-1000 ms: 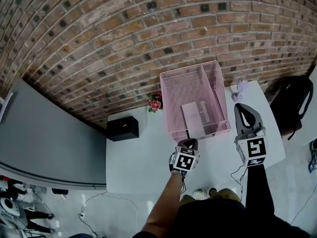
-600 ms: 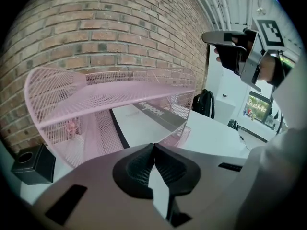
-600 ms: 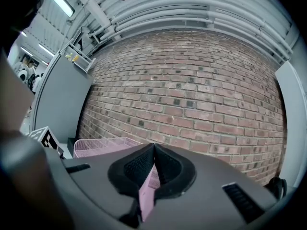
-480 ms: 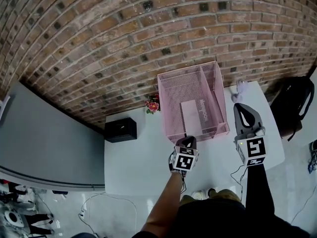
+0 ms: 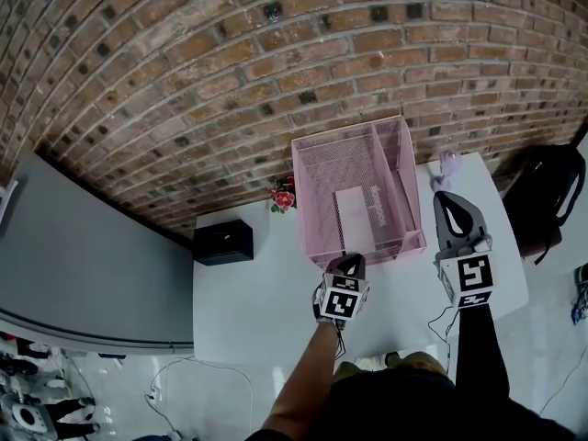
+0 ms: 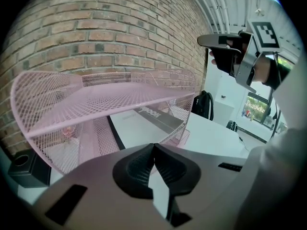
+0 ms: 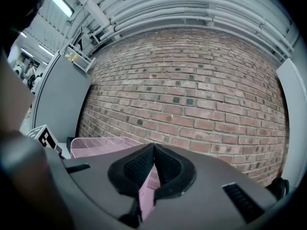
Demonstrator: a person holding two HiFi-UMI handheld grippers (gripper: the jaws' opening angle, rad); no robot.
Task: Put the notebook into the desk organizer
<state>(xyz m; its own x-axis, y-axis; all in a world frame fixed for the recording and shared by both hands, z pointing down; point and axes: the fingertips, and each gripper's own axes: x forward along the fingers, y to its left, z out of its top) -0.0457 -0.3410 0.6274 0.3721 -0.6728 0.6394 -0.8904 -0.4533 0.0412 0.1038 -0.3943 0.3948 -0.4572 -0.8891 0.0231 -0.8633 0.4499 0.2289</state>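
Observation:
A pink mesh desk organizer stands on the white table against the brick wall. A white notebook with a black spine lies flat in its right compartment, and it shows under the mesh shelf in the left gripper view. My left gripper is shut and empty, its tips just in front of the organizer's front edge. To the organizer's right my right gripper is held level above the table, shut with nothing in it. It points past the organizer at the wall.
A black box sits on the table's left end, and a small flower pot stands by the organizer's left side. A small purple object lies at the far right corner. A black backpack is on the floor to the right, a grey partition to the left.

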